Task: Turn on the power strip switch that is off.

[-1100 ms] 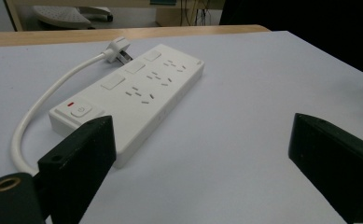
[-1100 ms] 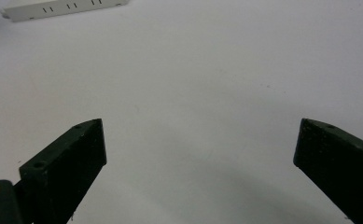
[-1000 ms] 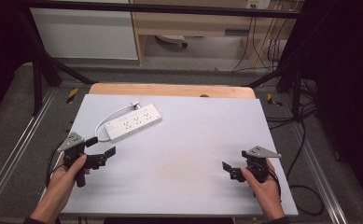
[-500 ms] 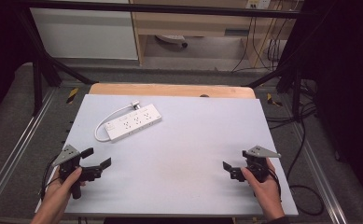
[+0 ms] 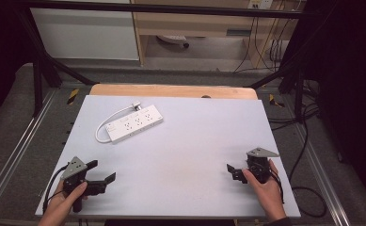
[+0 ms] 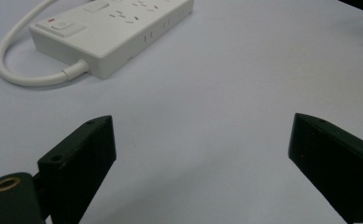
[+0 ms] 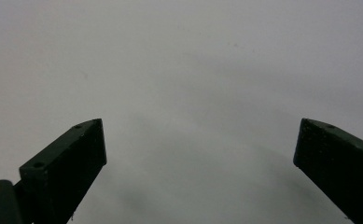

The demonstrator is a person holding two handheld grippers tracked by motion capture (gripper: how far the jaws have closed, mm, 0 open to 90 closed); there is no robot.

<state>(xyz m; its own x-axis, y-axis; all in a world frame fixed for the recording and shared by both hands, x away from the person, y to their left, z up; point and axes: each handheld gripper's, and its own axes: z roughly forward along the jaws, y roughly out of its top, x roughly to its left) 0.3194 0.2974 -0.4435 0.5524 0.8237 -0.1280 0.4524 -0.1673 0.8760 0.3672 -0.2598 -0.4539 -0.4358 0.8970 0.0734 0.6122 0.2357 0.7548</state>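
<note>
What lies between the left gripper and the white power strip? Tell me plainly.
Nothing: only bare pale grey tabletop lies between the open left gripper and the white rectangular plastic power strip. The left gripper view and the high view both show it.

Left gripper: two black jaws spread wide, nothing between them but bare pale table top; white power strip lying flat well beyond the left jaw, red-marked switch at its near end; white cord looping from that end.

Pale table — white power strip on it.
</note>
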